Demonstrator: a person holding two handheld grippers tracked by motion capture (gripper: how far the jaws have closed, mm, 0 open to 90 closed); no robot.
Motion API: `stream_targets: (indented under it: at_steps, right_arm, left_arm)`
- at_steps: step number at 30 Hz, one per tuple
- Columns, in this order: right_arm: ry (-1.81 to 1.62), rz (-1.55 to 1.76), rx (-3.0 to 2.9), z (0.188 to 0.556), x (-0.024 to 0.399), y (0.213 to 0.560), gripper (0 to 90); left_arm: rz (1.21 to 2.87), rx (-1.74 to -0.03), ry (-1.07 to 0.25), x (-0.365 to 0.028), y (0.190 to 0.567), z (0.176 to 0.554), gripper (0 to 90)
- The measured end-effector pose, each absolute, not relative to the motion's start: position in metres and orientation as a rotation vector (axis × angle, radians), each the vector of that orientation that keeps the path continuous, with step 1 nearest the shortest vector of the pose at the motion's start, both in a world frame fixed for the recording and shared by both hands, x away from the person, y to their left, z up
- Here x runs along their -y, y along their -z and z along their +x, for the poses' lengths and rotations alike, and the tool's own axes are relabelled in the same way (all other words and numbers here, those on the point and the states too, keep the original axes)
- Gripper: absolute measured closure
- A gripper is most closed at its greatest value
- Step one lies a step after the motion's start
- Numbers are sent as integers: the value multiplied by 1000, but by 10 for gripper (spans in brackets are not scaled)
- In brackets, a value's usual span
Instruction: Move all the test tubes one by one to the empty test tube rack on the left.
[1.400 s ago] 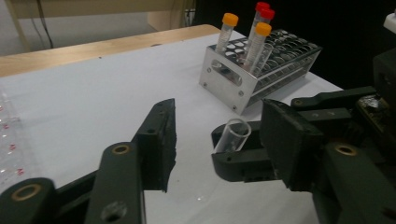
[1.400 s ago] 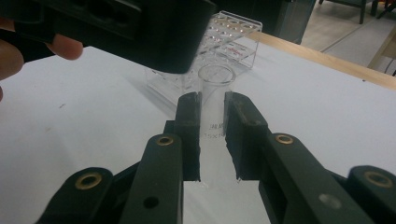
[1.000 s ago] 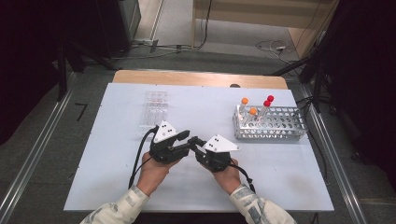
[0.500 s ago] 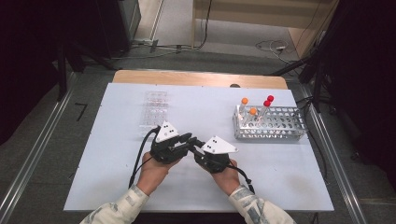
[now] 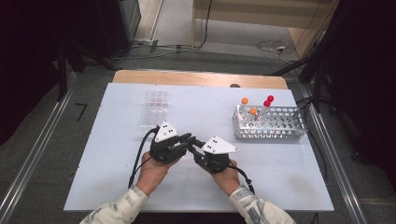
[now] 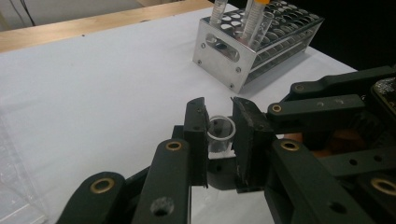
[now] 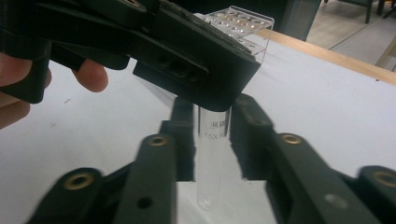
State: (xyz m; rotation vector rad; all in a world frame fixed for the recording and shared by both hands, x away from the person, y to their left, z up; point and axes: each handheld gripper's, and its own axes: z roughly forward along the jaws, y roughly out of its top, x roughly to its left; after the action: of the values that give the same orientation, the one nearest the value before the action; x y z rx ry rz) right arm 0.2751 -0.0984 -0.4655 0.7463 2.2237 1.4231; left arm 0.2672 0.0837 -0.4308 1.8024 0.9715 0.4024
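A clear glass test tube (image 6: pixel 220 127) without a cap stands between both grippers at the middle of the white table (image 5: pixel 116 158). My left gripper (image 6: pixel 220 135) is shut on its open rim, and I look down into its mouth. Lower down the same tube (image 7: pixel 210 186), my right gripper (image 7: pixel 212 140) has just been opening its jaws; a thin gap shows on each side of the glass. In the high view the left gripper (image 5: pixel 188 138) and right gripper (image 5: pixel 196 143) meet tip to tip.
A metal tube rack (image 5: pixel 271 126) at the right holds tubes with orange caps (image 5: pixel 244 101) and red caps (image 5: pixel 267 103). A clear plastic rack (image 5: pixel 155 109) lies behind the left hand. A wooden strip (image 5: pixel 201 78) borders the table's far edge.
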Motion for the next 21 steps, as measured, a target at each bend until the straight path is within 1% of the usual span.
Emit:
stream_targets:
  at_steps: [3,6,11,15,21]
  right_arm:
    - [-1418,751,-2235,276,99,466,488]
    - [-1411,757,-2247,277,99,466,438]
    - [-1392,797,-2257,279,102,465,301]
    - [-1369,818,-2253,281,107,467,269]
    - [-1364,843,-2240,282,122,466,262]
  left_arm:
    - [1794,-970,-397,-85,430,267,766]
    - [1789,-977,-392,-88,429,269,766]
    - [1777,-991,-388,-92,429,270,766]
    - [1770,-995,-389,-95,429,271,766]
    - [1762,-1012,-389,-98,429,273,766]
